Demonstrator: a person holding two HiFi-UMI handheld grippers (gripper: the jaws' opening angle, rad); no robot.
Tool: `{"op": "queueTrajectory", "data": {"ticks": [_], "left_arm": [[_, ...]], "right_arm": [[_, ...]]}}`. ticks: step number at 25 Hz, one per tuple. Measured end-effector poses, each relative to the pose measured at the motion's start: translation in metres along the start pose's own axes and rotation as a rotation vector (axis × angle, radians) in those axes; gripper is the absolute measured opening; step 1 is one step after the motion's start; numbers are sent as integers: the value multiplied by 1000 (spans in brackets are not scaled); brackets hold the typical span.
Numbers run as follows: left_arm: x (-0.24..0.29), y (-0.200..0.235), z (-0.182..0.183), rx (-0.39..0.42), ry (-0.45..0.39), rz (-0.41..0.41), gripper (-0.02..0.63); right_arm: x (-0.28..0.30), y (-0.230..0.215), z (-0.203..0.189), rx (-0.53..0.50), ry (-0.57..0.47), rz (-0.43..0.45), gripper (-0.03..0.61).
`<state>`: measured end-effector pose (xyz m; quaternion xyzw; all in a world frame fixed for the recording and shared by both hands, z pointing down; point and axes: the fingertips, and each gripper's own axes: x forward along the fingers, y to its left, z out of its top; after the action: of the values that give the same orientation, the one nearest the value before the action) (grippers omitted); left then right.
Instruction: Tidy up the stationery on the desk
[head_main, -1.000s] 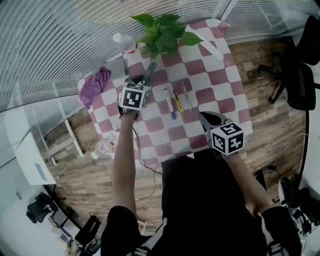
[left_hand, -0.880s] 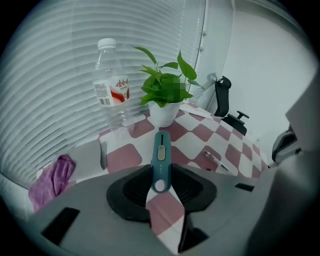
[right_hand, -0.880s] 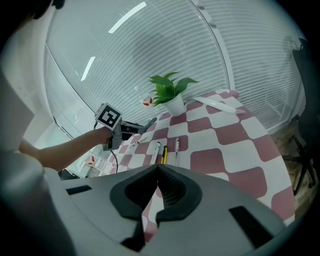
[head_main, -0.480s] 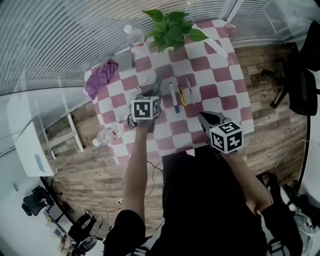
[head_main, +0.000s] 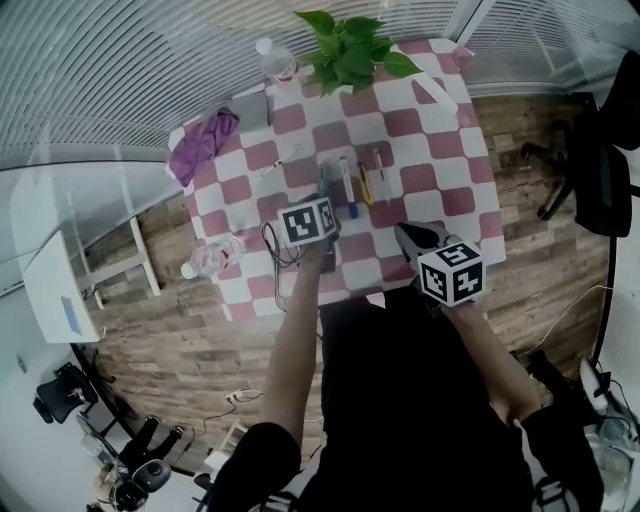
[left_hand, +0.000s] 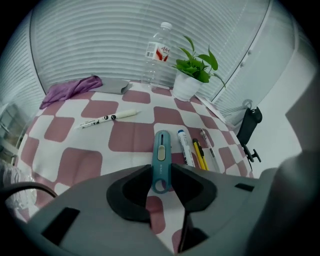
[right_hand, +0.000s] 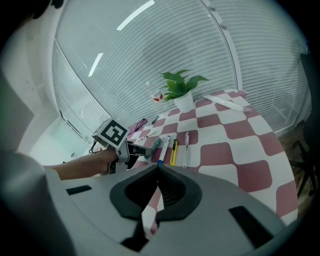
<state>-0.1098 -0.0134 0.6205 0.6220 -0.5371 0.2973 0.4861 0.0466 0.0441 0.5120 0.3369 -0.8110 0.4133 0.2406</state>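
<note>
Teal cutter (left_hand: 161, 150) (held) beside pens (left_hand: 186, 149)

A: Do we read anything here?
B: No. The clear plastic bottle (left_hand: 156, 47) has a red-and-white label and the white pen (left_hand: 106, 119) has dark print, both too small for us. The cubes on the left gripper (head_main: 325, 200) and right gripper (head_main: 408, 235) show only black-and-white square patterns, no letters.
</note>
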Motion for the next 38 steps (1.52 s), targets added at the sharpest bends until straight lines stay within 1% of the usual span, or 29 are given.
{"op": "queueTrajectory", "data": {"ticks": [2, 5, 14, 19, 23, 25, 28, 34, 36, 38], "left_arm": [[-1, -3, -2, -30, -10, 6, 149], [1, -8, -8, -50, -14, 27, 149], [6, -13, -13, -178, -40, 21, 150], [6, -13, -13, -193, -48, 28, 153], [5, -17, -11, -218, -59, -15, 196], [3, -20, -11, -219, -62, -28, 206], [-6, -21, -6, -192, -74, -41, 210], [-24, -16, 14, -78, -122, -91, 239], [-30, -8, 24, -9, -140, -79, 259], [-38, 3, 35, 82, -156, -52, 273]], "right_arm": [[1, 0, -1, 1, 1, -1, 21], [2, 1, -3, 3, 3, 0, 21], [3, 1, -2, 19, -2, -2, 21], [5, 3, -2, 24, -4, 3, 21], [5, 2, -1, 30, -8, 4, 21], [5, 1, -1, 33, -11, 5, 21], [7, 3, 0, 36, -16, 10, 21], [11, 8, 2, 40, -24, 27, 21], [12, 10, 3, 43, -26, 32, 21], [13, 11, 4, 45, -26, 34, 21]]}}
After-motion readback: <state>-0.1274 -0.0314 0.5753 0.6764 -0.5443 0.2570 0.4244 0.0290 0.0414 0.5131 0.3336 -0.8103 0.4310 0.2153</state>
